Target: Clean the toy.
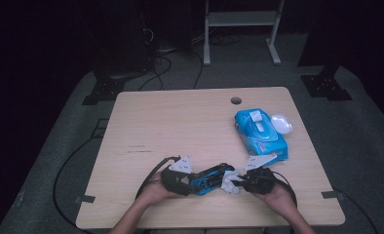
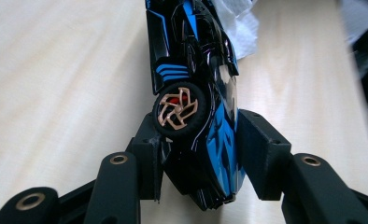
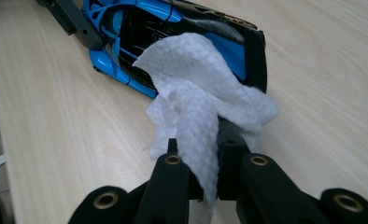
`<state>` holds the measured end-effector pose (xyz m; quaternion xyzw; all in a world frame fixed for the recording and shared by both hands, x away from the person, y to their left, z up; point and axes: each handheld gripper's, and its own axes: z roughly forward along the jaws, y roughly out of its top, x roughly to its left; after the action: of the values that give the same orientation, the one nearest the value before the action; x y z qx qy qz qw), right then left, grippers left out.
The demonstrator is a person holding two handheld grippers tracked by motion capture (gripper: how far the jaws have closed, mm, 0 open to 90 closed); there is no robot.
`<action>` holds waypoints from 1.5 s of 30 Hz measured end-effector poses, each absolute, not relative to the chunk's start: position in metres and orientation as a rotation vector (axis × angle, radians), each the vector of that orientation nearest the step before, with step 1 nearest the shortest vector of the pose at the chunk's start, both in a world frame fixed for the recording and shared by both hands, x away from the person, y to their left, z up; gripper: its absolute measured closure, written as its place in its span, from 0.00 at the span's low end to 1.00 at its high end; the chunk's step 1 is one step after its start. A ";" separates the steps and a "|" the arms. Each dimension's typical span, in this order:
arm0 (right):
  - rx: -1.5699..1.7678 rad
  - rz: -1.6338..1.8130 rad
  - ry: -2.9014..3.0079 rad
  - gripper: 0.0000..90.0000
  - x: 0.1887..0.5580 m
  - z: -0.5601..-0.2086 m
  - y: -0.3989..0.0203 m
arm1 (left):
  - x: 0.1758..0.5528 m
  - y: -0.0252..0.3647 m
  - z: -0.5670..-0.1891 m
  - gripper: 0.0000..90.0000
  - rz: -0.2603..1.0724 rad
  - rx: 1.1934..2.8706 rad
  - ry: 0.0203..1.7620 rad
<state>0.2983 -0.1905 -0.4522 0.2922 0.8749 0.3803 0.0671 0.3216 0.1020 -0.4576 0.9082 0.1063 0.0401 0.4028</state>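
Near the front edge of the wooden table [image 1: 146, 122], the left gripper [image 2: 198, 154] is closed on one end of a blue and black toy car [image 2: 196, 93], with one pad pressing on each side of its body. This car lies on its side, so a bronze wheel [image 2: 176, 108] faces the camera. Beside it, the right gripper [image 3: 198, 149] is clamped tight on a white wet wipe [image 3: 205, 98], and the wipe lies over the other end of the car. Farther back on the right side, a blue pack of wipes [image 1: 259, 134] rests with its lid open.
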 end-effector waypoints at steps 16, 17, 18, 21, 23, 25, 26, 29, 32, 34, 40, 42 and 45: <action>0.767 1.339 2.541 0.94 0.303 -0.410 -0.142 | 0.318 0.099 -0.460 0.74 0.268 2.230 0.210; 0.752 1.332 2.549 0.94 0.305 -0.412 -0.133 | 0.318 0.098 -0.461 0.74 0.258 2.226 0.204; 0.736 1.330 2.565 0.94 0.306 -0.413 -0.125 | 0.318 0.098 -0.462 0.74 0.253 2.223 0.204; 0.712 1.293 2.579 0.94 0.309 -0.420 -0.111 | 0.318 0.099 -0.462 0.75 0.254 2.223 0.204; 0.742 1.287 2.566 0.93 0.312 -0.419 -0.116 | 0.319 0.100 -0.462 0.75 0.243 2.218 0.207; 0.766 1.201 2.520 0.94 0.313 -0.418 -0.127 | 0.319 0.100 -0.462 0.75 0.245 2.219 0.202; 0.766 1.201 2.520 0.94 0.313 -0.418 -0.127 | 0.319 0.100 -0.462 0.75 0.245 2.219 0.202; 0.830 1.232 2.482 0.94 0.312 -0.420 -0.137 | 0.319 0.100 -0.463 0.75 0.232 2.212 0.212; 0.778 1.275 2.497 0.93 0.305 -0.422 -0.118 | 0.319 0.100 -0.462 0.75 0.218 2.221 0.238; 0.739 1.283 2.520 0.93 0.304 -0.420 -0.110 | 0.319 0.101 -0.462 0.75 0.205 2.219 0.257; 0.782 1.195 2.465 0.94 0.311 -0.420 -0.129 | 0.321 0.102 -0.462 0.76 0.197 2.212 0.271; 0.851 1.223 2.463 0.93 0.312 -0.420 -0.138 | 0.321 0.099 -0.463 0.76 0.196 2.210 0.275; 0.824 1.324 2.500 0.93 0.307 -0.422 -0.126 | 0.320 0.098 -0.463 0.76 0.202 2.211 0.275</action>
<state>0.3070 -0.1264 -0.4215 0.2783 0.8444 0.4471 0.0977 0.3202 0.0980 -0.4632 0.8890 0.1106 0.0813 0.4369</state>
